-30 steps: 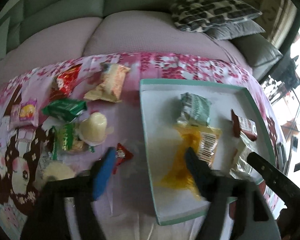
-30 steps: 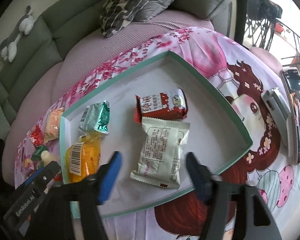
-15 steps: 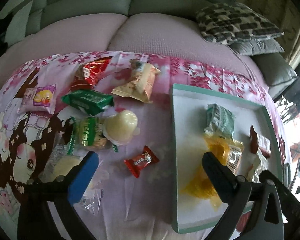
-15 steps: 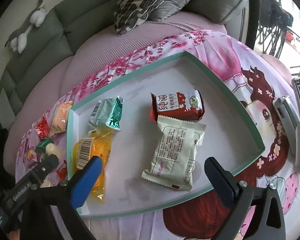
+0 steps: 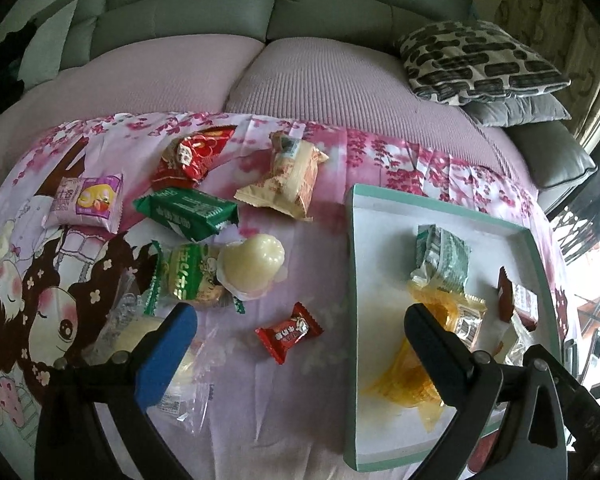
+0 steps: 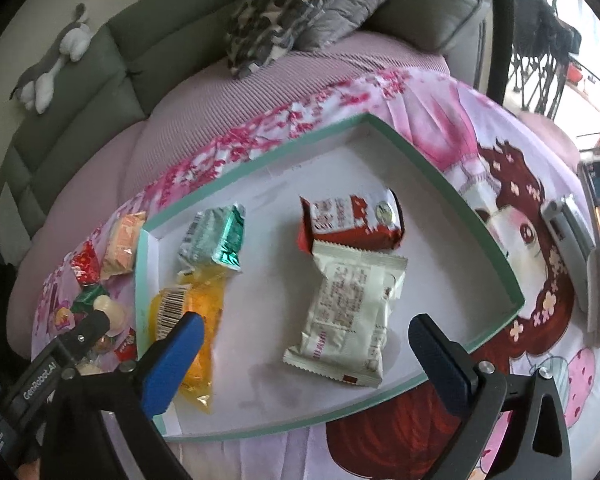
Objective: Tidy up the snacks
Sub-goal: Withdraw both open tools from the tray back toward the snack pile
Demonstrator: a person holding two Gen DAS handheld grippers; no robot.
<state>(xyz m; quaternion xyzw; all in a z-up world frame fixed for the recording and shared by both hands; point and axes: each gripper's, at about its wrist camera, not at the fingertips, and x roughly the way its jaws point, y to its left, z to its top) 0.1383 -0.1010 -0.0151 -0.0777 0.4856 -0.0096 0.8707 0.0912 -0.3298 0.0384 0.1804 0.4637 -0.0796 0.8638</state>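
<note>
**Between picks: four snacks boxed, the rest still on the cloth**

Left wrist view: the left gripper is spread wide and holds nothing, hovering over the printed cloth. A small red candy lies between its fingers, apart from both. Beyond sit a jelly cup, a green wafer pack and a beige pastry packet. The teal-rimmed tray is to the right. The likely next move is dropping onto the candy and closing.

Right wrist view: the right gripper is also spread and empty, above the tray. In it lie a white packet, a red packet, a green foil pack and a yellow packet.
</note>
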